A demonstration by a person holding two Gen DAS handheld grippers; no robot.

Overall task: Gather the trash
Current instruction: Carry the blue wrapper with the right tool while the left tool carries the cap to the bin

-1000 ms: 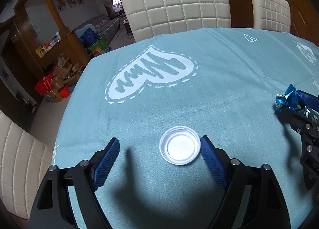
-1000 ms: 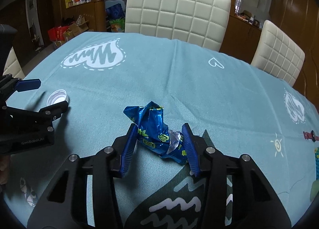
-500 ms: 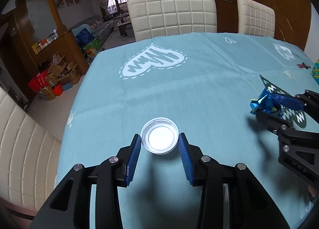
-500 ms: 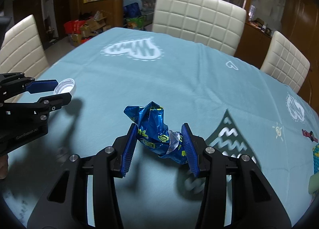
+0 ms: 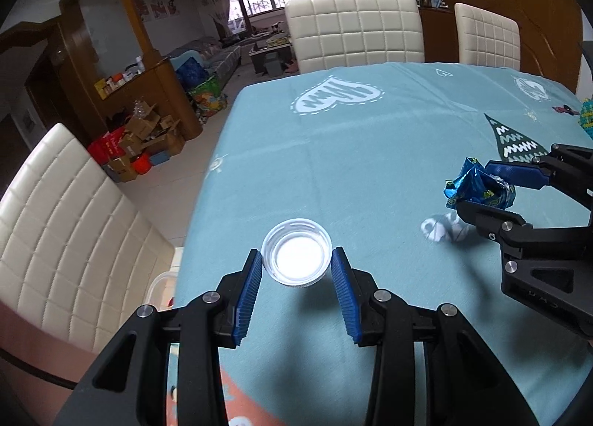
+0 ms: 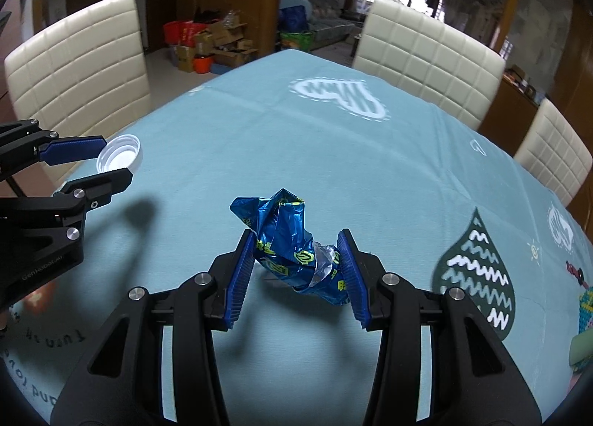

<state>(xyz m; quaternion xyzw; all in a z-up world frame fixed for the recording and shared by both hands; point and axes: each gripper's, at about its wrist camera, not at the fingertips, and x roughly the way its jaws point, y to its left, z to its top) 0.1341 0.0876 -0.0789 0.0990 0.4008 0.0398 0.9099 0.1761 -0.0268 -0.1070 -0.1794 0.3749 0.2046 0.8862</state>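
left fingers (image 5: 296, 287): closed on the cap (image 5: 296, 256), 1 pad on each side of its rim; the rim is round and stiff, so a pinch across it keeps it from slipping.
cap: open side up toward my left camera, lifted clear of the surface (image 5: 370, 152), near its left edge. In the right view it sits between the 2 left pads (image 6: 76, 149), above the cloth.
right fingers (image 6: 294, 268): closed on the wrapper (image 6: 292, 248), set wider than the left because the foil is bulky and crushes unevenly.
wrapper: blue crumpled foil, gripped at its lower twisted end, the loose top sticking up past the pads; it hangs above the surface with its shadow below.
why both are held: I judge each hand carries 1 piece of trash so both can go to a bin in 1 trip.
bin: none in view that I can be sure of; a pale container (image 5: 163, 287) shows off the left edge, partly hidden.
risk: the cap rests only on the pad tips, so a jolt could flip it out.
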